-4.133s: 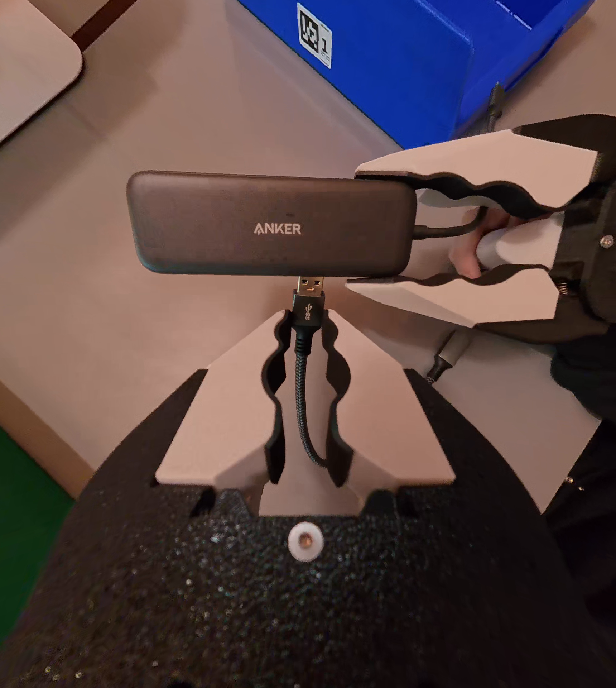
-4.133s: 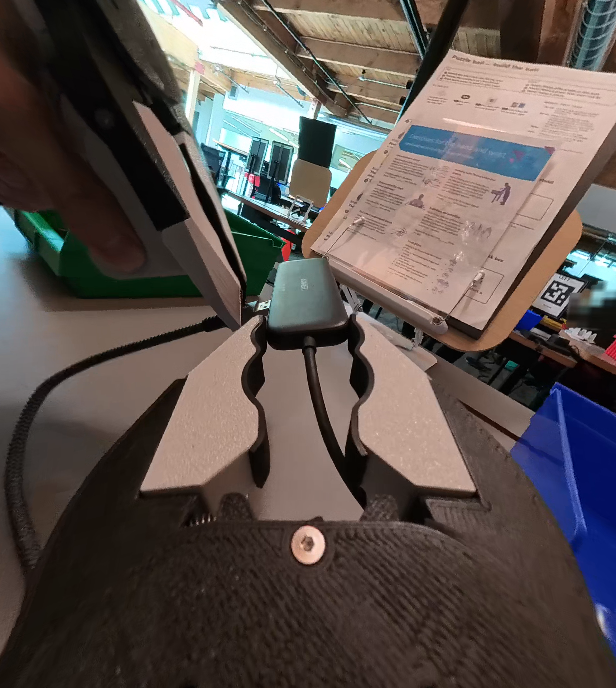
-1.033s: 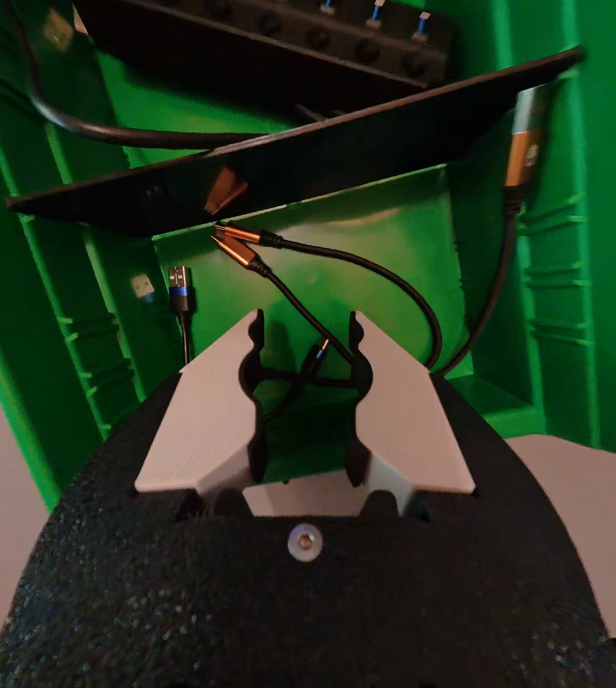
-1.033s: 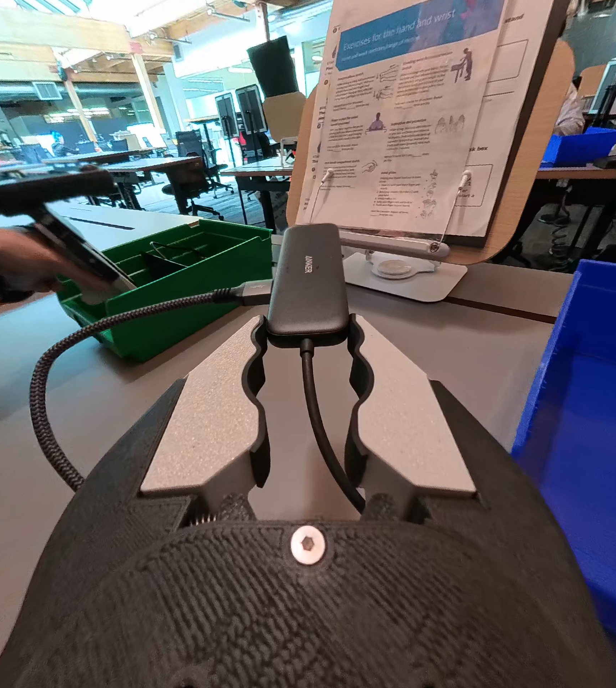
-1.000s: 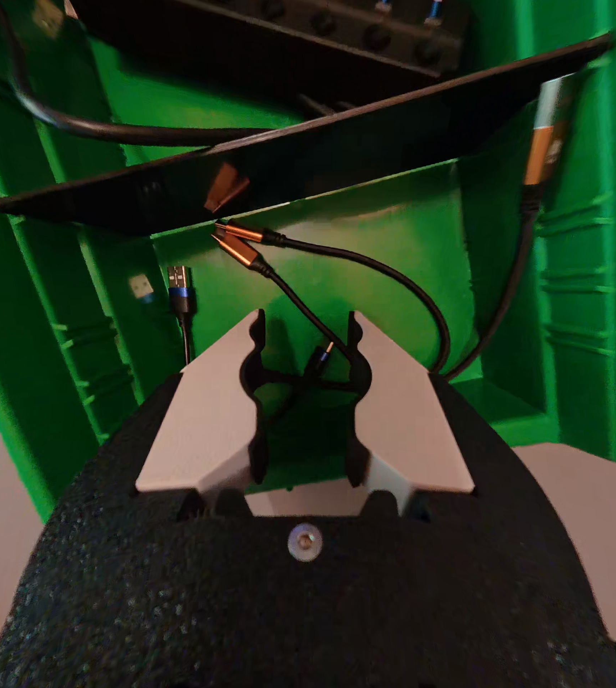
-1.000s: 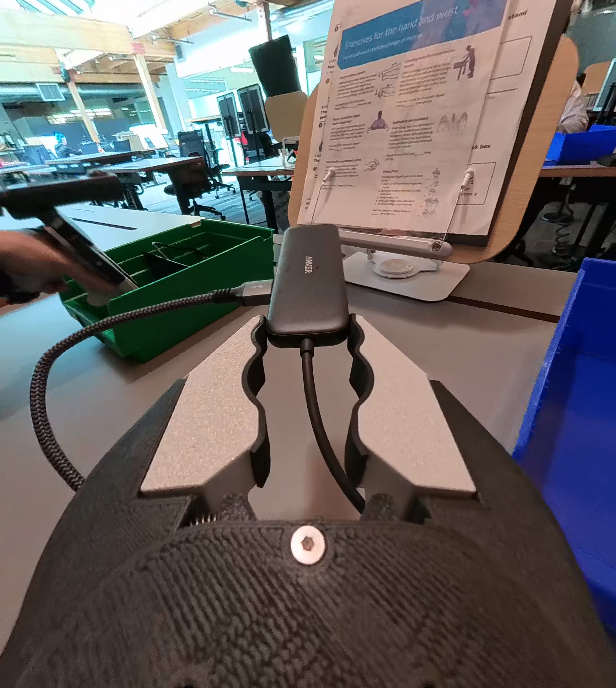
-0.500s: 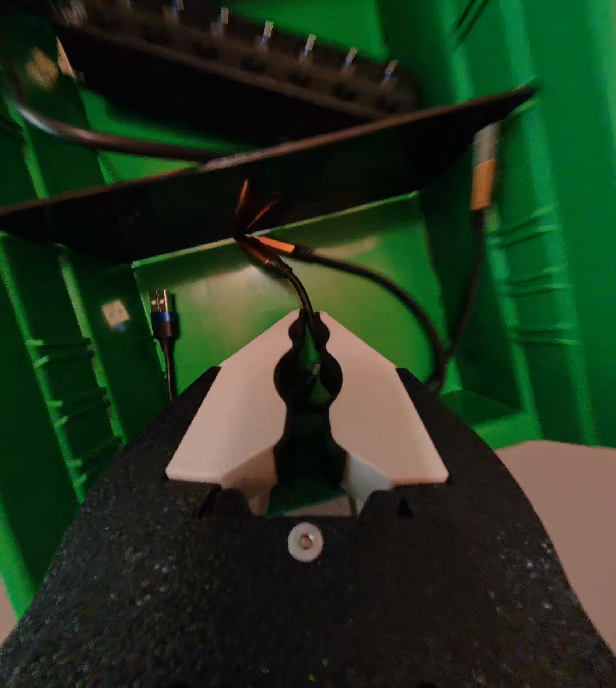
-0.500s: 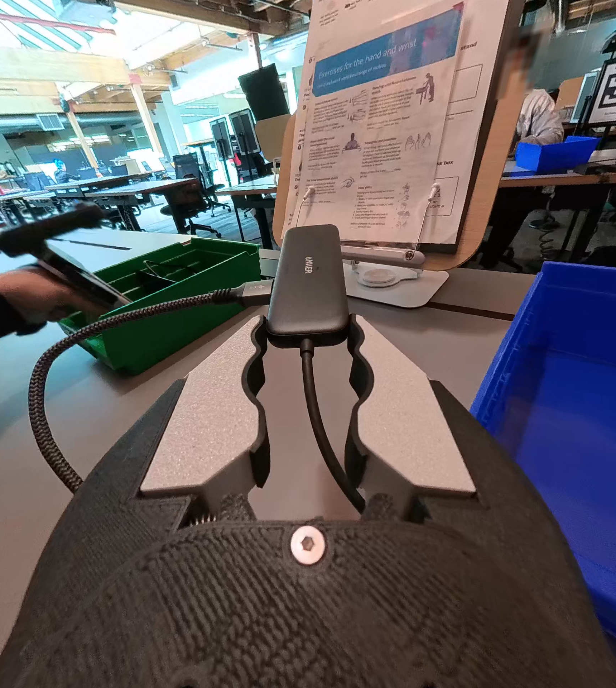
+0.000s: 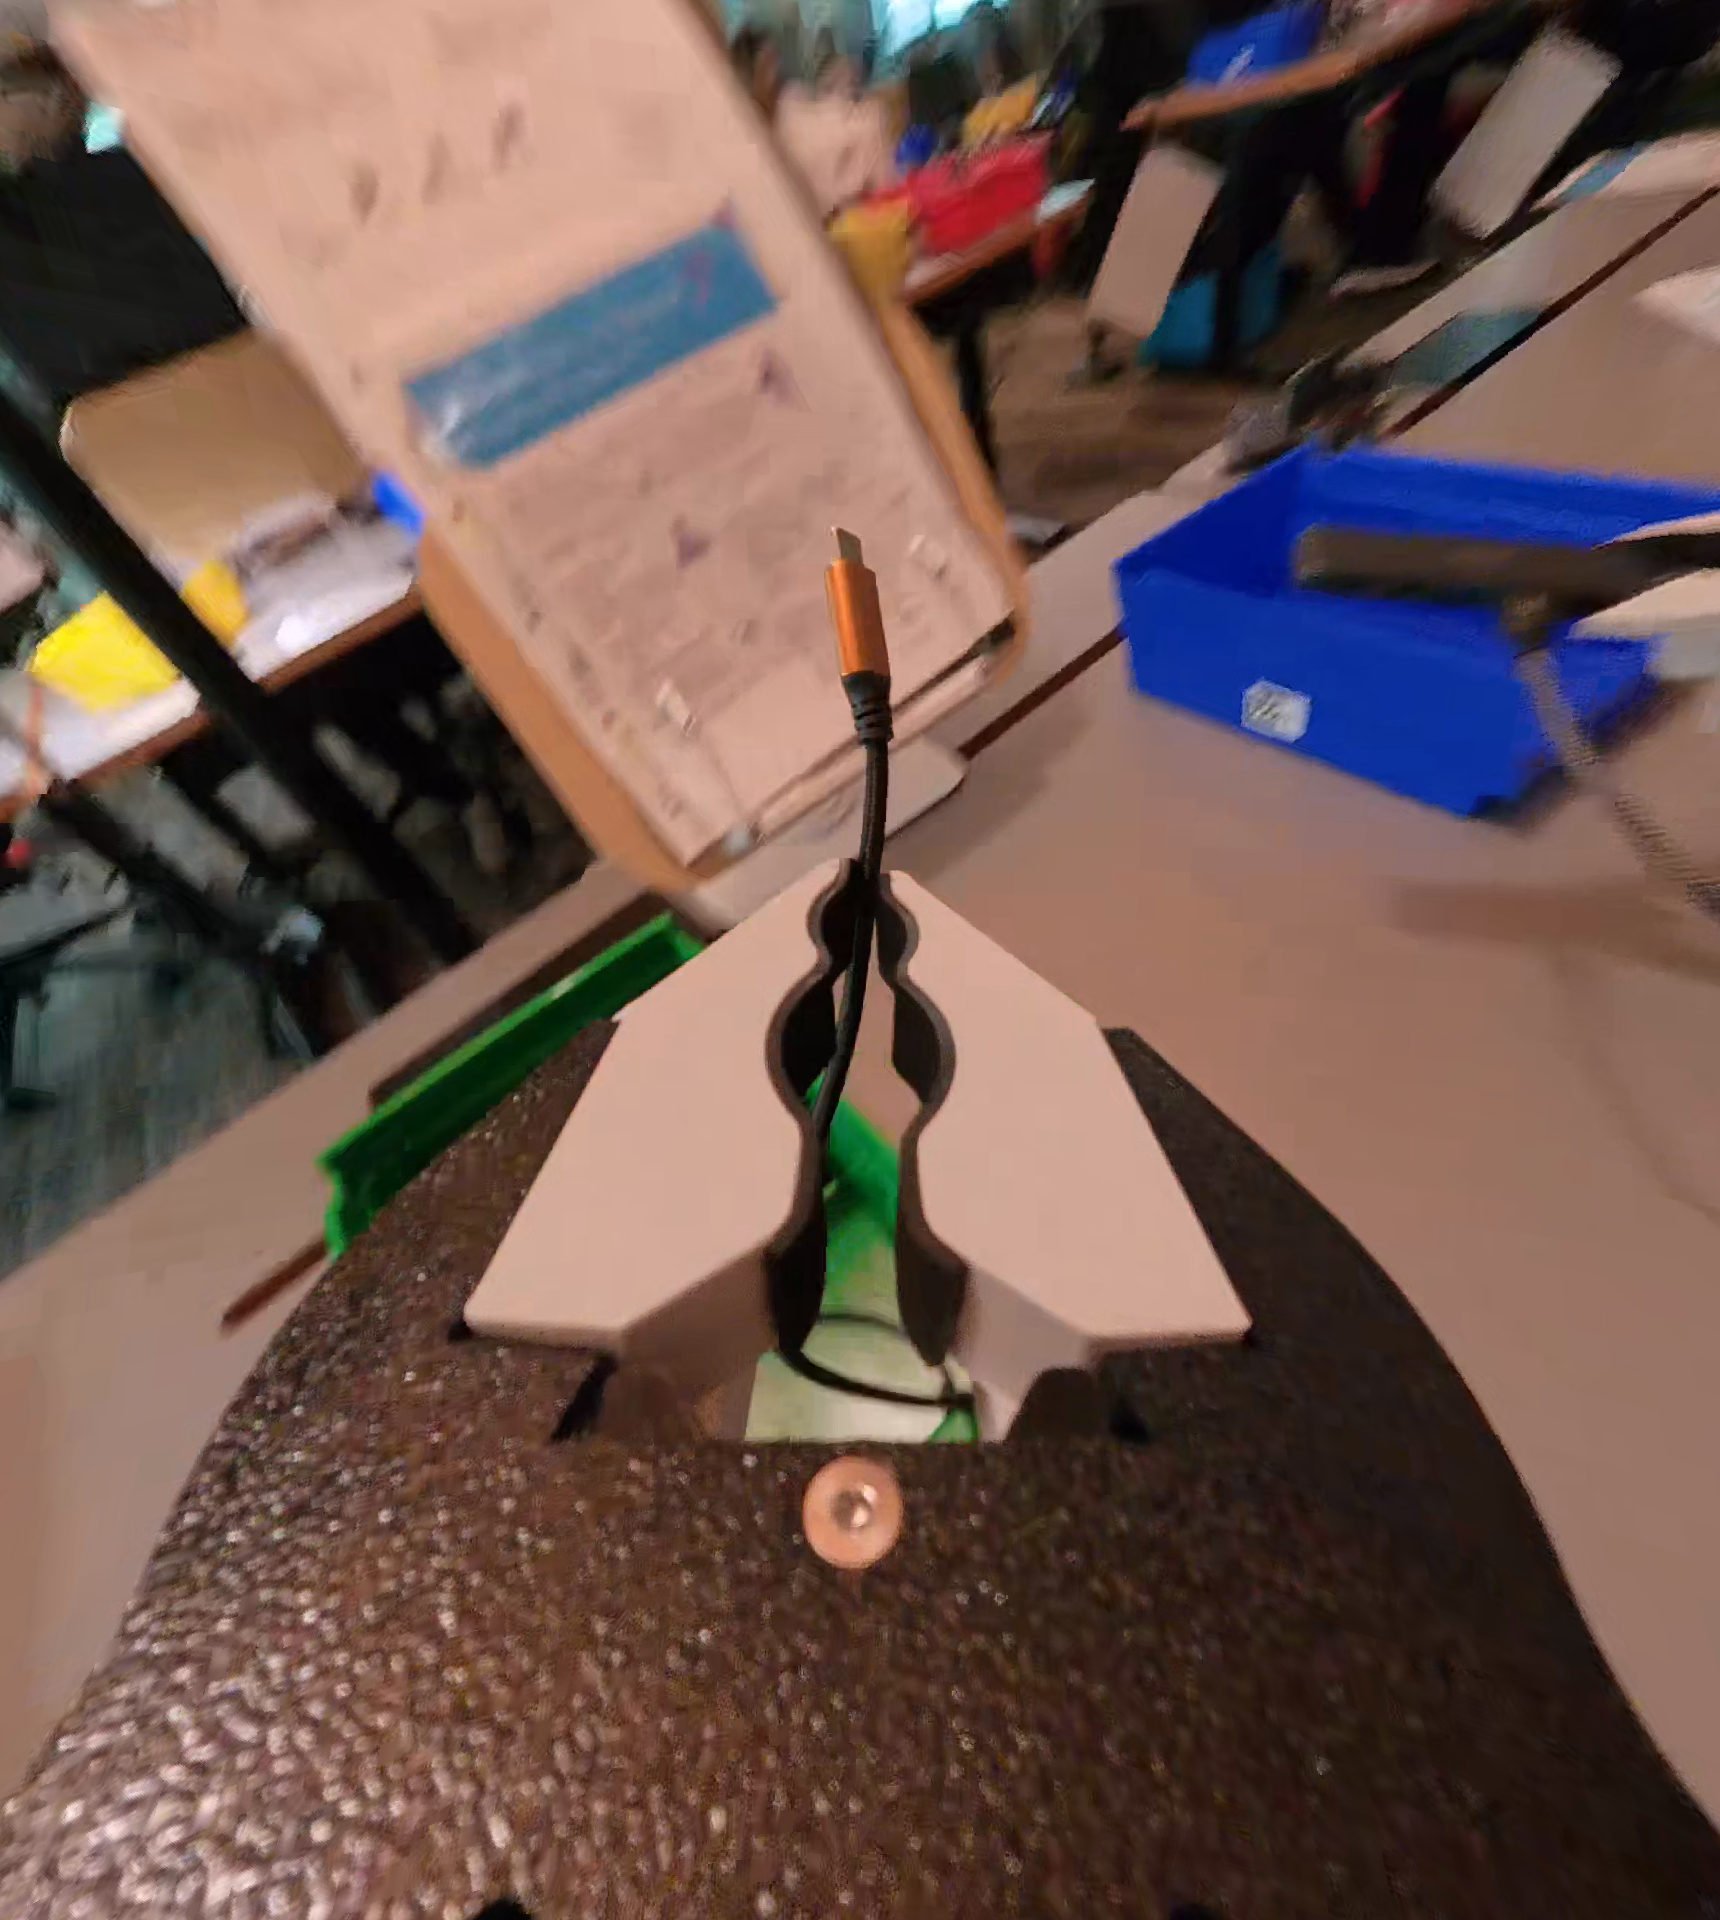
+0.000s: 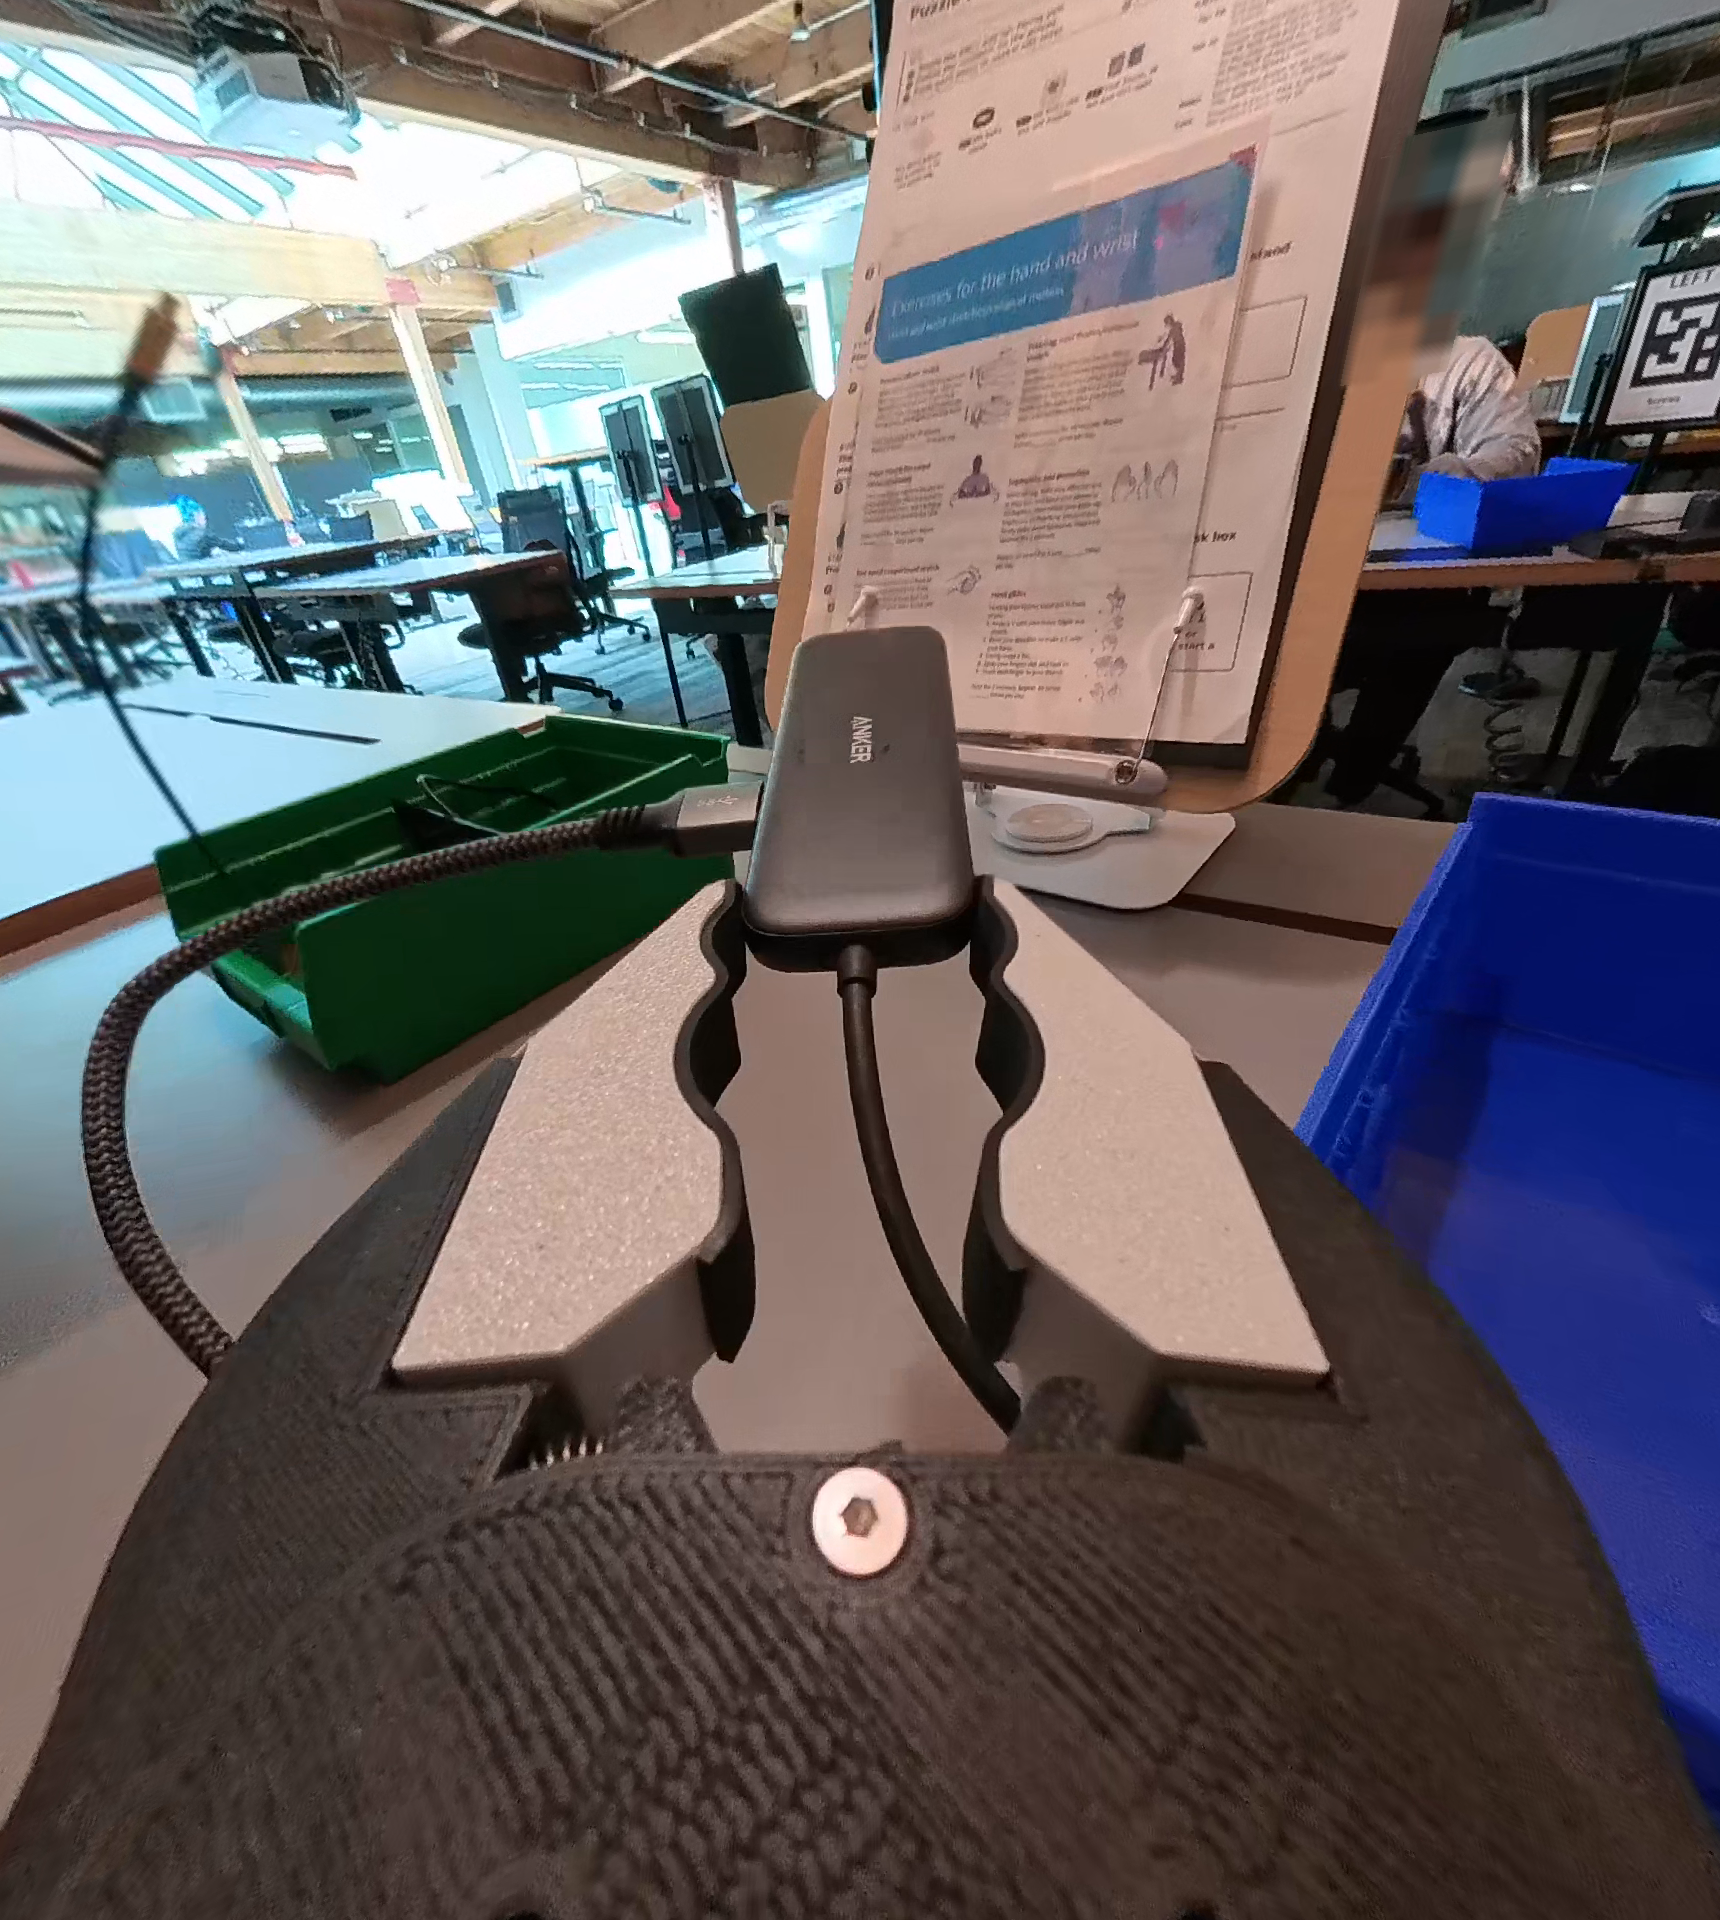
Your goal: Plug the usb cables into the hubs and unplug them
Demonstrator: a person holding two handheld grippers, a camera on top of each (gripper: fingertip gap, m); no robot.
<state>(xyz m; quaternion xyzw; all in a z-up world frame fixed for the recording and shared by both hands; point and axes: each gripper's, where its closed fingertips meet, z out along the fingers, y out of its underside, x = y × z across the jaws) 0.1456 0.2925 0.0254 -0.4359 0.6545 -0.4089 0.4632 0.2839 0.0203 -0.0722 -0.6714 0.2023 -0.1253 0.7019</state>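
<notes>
My left gripper (image 9: 868, 883) is shut on a thin black cable (image 9: 871, 800) whose orange-sleeved plug (image 9: 853, 621) stands up beyond the fingertips. The cable and the left gripper also show at the far left of the right wrist view, plug (image 10: 149, 348) raised high, cable trailing down to the green bin. My right gripper (image 10: 854, 914) is shut on the near end of a dark grey hub (image 10: 861, 784), held above the table. A thick braided cable (image 10: 243, 935) is plugged into the hub's left side. The hub's own black lead (image 10: 897, 1174) runs back between my fingers.
A green bin (image 10: 420, 862) with more cables stands on the table to the left; its edge shows under my left gripper (image 9: 503, 1049). A blue bin (image 10: 1604, 1143) is at the right, also in the left wrist view (image 9: 1355, 665). A document stand with a printed sheet (image 10: 1053, 436) stands behind.
My left gripper closed on the thin orange-plug cable inside the green bin and lifted it out, swinging up over the table. The right gripper kept holding the hub almost still.
</notes>
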